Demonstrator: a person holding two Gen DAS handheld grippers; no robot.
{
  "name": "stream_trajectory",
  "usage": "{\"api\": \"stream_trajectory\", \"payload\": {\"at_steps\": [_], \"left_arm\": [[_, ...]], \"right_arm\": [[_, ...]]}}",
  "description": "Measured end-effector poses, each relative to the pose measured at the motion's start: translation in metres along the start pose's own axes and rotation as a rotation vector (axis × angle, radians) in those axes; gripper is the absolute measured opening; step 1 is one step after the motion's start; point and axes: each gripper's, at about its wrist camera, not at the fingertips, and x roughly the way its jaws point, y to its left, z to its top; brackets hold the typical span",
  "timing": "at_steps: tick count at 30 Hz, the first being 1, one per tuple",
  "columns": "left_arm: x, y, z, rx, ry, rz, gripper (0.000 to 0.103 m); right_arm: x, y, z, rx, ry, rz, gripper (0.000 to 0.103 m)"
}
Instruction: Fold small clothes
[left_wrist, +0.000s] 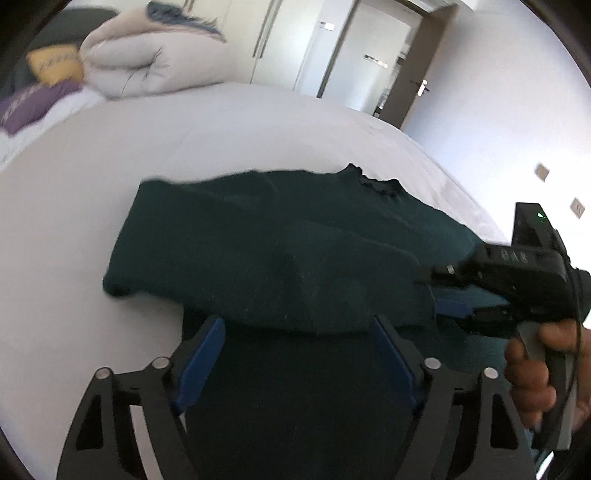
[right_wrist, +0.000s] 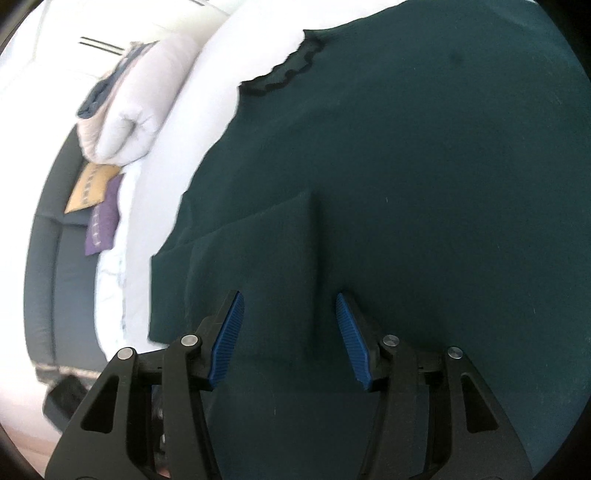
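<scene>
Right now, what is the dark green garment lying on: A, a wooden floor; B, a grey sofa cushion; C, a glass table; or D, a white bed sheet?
D: the dark green garment is spread on the white bed sheet, which shows around its edges in both wrist views, with a folded duvet at the far end.
</scene>
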Motion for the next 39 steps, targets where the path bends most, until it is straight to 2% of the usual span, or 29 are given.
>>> {"api": "stream_trajectory", "payload": {"at_steps": [1, 3, 5, 7, 9, 12, 14, 16, 21, 23, 26, 30, 33, 35, 36, 39], "left_arm": [[0.000, 0.002, -0.004, -0.013, 0.008, 0.001, 0.080], [0.006, 0.011, -0.012, -0.049, 0.030, 0.003, 0.072], [0.007, 0.017, -0.015, -0.075, 0.015, -0.014, 0.070], [0.003, 0.021, -0.014, -0.101, 0.005, -0.042, 0.067], [-0.003, 0.031, -0.011, -0.147, -0.001, -0.090, 0.058], [-0.015, 0.050, -0.004, -0.210, -0.033, -0.106, 0.054], [-0.022, 0.064, 0.004, -0.251, -0.063, -0.110, 0.049], [-0.025, 0.070, 0.012, -0.259, -0.082, -0.108, 0.044], [-0.026, 0.081, 0.040, -0.237, -0.106, -0.066, 0.017], [-0.025, 0.083, 0.054, -0.213, -0.106, -0.042, 0.012], [-0.016, 0.080, 0.076, -0.165, -0.090, -0.015, 0.010], [0.015, 0.068, 0.100, -0.107, -0.018, -0.013, 0.010], [0.031, 0.058, 0.103, -0.075, 0.017, -0.011, 0.010], [0.042, 0.053, 0.104, -0.055, 0.034, 0.000, 0.007], [0.049, 0.051, 0.105, -0.045, 0.043, 0.004, 0.007], [0.059, 0.052, 0.105, -0.039, 0.060, 0.017, 0.007]], "right_arm": [[0.005, 0.005, 0.005, 0.009, -0.001, -0.011, 0.052], [0.017, 0.017, 0.013, -0.024, 0.007, -0.036, 0.052], [0.020, 0.029, 0.014, -0.079, 0.016, -0.064, 0.042], [0.026, 0.041, 0.017, -0.167, 0.028, -0.131, 0.007], [0.027, 0.050, 0.024, -0.216, 0.025, -0.147, 0.007], [0.013, 0.057, 0.037, -0.284, -0.037, -0.187, 0.006], [0.000, 0.053, 0.050, -0.280, -0.070, -0.201, 0.006], [-0.010, 0.047, 0.066, -0.285, -0.103, -0.241, 0.006], [-0.024, 0.022, 0.095, -0.274, -0.152, -0.359, 0.006], [-0.030, 0.008, 0.101, -0.270, -0.159, -0.396, 0.007], [-0.032, 0.001, 0.108, -0.257, -0.166, -0.411, 0.007], [-0.021, 0.003, 0.113, -0.277, -0.165, -0.432, 0.007], [-0.011, 0.013, 0.120, -0.292, -0.168, -0.445, 0.007], [-0.011, 0.017, 0.120, -0.287, -0.172, -0.430, 0.006], [-0.022, 0.002, 0.113, -0.290, -0.174, -0.427, 0.006], [-0.029, -0.007, 0.109, -0.299, -0.167, -0.429, 0.006]]}}
